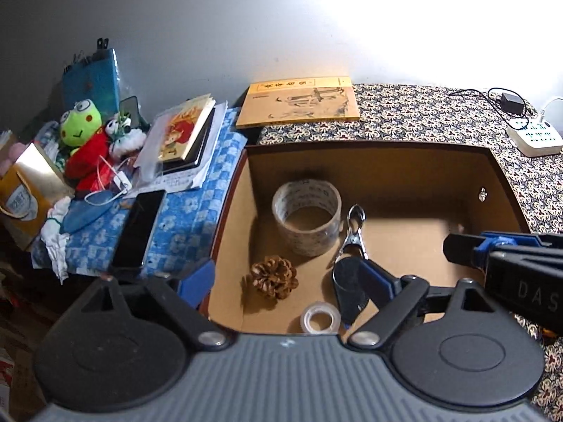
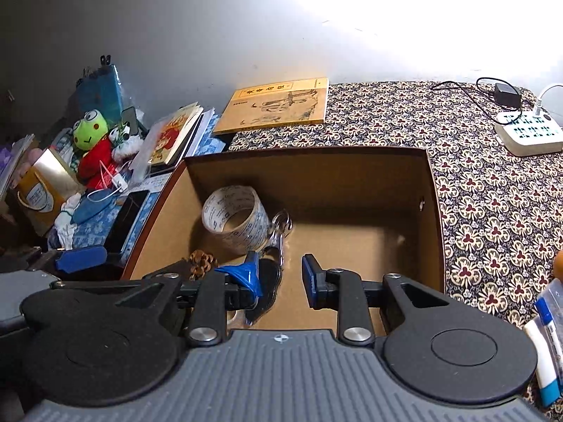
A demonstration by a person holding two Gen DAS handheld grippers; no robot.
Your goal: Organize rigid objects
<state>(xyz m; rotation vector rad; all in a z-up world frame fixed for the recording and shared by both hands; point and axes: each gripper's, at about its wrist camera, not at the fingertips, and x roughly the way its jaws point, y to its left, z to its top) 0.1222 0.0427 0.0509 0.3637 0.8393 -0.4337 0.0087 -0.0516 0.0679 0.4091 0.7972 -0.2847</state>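
Observation:
An open cardboard box (image 1: 499, 172) (image 2: 434, 190) sits on the patterned tablecloth. Inside lie a large clear tape roll (image 1: 306, 218) (image 2: 234, 218), a metal clip (image 1: 353, 235) (image 2: 278, 232), a pinecone (image 1: 274, 276) (image 2: 202, 260), a small tape roll (image 1: 321, 318) and a flat black object (image 1: 348, 288) (image 2: 269, 281). My left gripper (image 1: 288, 279) hangs open and wide over the box's near left part, nothing between its fingers. My right gripper (image 2: 279, 279) (image 1: 457, 246) is open above the box's middle, with the black object lying just under its left finger.
A yellow book (image 1: 299, 102) (image 2: 278, 105) lies behind the box. A power strip (image 2: 529, 133) and charger sit far right. Left of the box are a phone (image 1: 135, 232), stacked books (image 1: 183, 133) and plush toys (image 1: 82, 130). White and blue tubes (image 2: 545, 351) lie at the near right.

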